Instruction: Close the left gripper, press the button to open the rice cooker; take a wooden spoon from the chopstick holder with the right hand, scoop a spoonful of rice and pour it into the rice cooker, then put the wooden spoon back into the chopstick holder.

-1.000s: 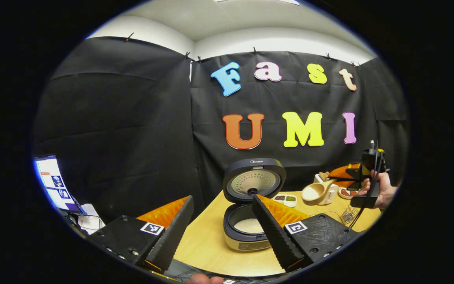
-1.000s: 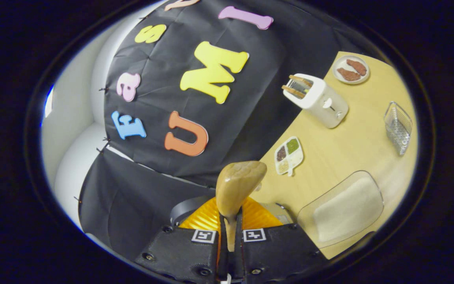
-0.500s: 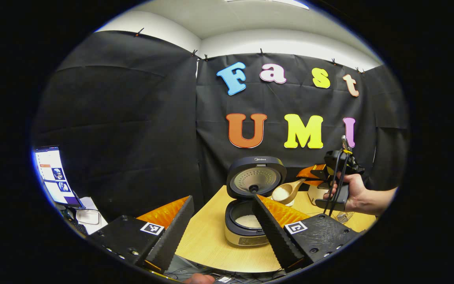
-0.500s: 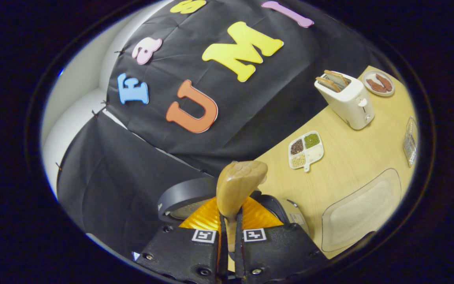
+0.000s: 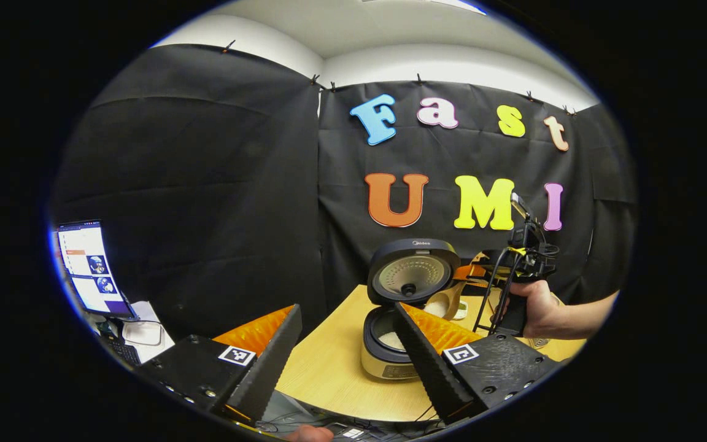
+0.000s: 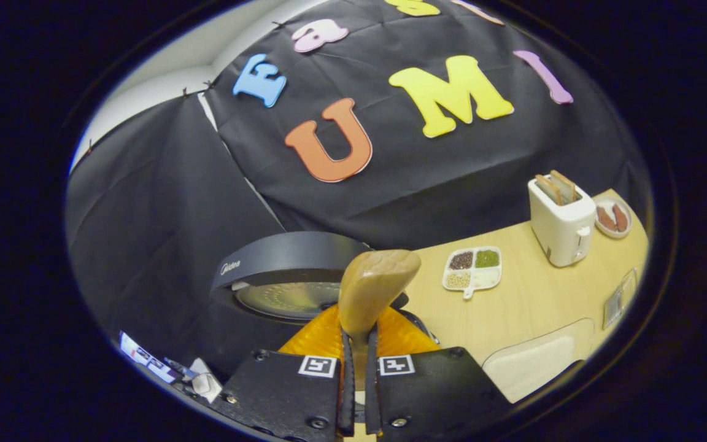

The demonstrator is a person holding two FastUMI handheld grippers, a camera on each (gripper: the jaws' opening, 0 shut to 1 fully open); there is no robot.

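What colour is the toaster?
The toaster is white, with toast sticking out the top. It shows best in the right gripper view.

I read the brand "Midea" on the cooker lid [image 6: 286,255], left of centre in the right gripper view, and again, smaller, at the lid's top edge [image 5: 421,244] in the left gripper view. The monitor [image 5: 86,270] at lower left carries text too small for me to read. The square tags [image 6: 318,366] on my grippers bear black-and-white patterns, no words.

Dark round rice cooker [image 5: 390,344] with pale metal base on bench, lid [image 5: 413,273] raised upright, white rice inside pot. Light wooden spoon [image 6: 373,288], bowl tilted beside raised lid, above open pot.
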